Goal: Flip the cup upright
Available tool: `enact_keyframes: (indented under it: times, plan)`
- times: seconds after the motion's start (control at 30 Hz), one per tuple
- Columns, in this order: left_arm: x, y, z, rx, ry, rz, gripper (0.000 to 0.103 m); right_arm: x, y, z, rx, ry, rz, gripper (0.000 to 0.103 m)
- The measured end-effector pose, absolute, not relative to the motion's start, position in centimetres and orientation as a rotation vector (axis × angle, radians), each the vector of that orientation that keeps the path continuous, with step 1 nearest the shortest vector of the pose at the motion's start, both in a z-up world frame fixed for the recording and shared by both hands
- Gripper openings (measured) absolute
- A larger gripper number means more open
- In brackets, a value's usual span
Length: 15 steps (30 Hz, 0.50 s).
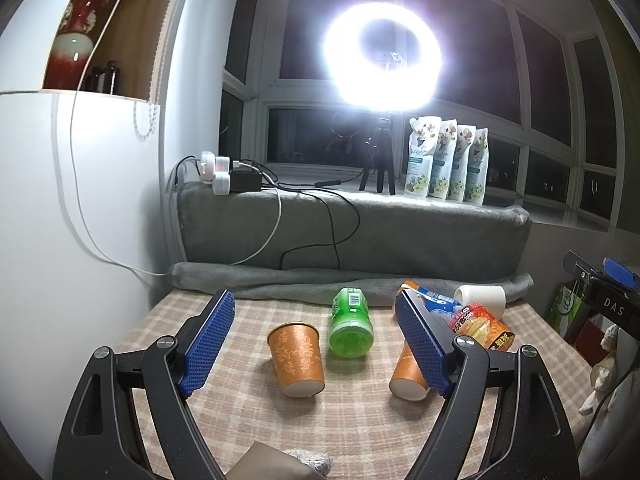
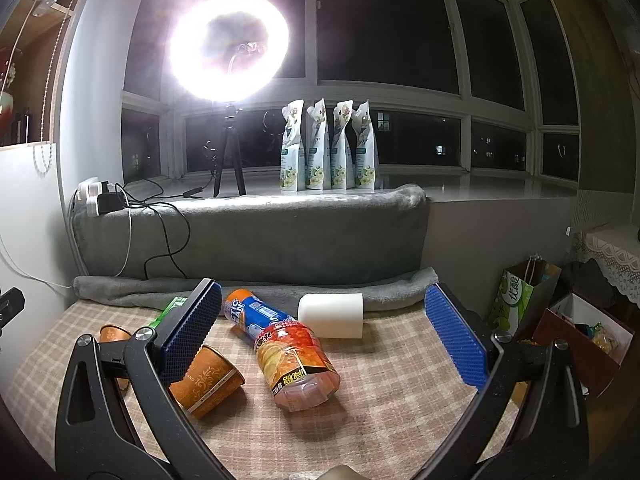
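Observation:
An orange patterned paper cup (image 1: 297,360) stands on the checked tablecloth between my left gripper's fingers; I cannot tell which end is up. A second orange cup (image 1: 406,376) lies on its side, partly behind the right pad; it also shows in the right wrist view (image 2: 206,382), with the first cup (image 2: 114,334) behind the left finger. A white cup (image 2: 332,316) lies on its side at the back. My left gripper (image 1: 316,344) is open and empty above the table. My right gripper (image 2: 324,340) is open and empty.
A green bottle (image 1: 350,324) and an orange snack bottle (image 2: 292,356) lie on the table (image 2: 400,392). A grey blanket (image 2: 260,236) covers the ledge behind. A ring light (image 2: 230,48), several pouches (image 2: 328,148) and cables sit on the sill. Bags (image 2: 516,300) stand right of the table.

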State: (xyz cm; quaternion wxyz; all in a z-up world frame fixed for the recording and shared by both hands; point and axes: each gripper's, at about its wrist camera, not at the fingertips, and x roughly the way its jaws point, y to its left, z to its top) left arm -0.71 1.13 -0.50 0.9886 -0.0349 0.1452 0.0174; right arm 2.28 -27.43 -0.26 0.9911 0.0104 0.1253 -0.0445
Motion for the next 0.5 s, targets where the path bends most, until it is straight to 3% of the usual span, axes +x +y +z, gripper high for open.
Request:
enact_keyframes:
  times: [0.5]
  plan:
    - [-0.70,1.26,-0.49,-0.070,0.296,0.036,0.083,2.33,-27.44,-0.42,0.020,0.251,-0.091,0.103]
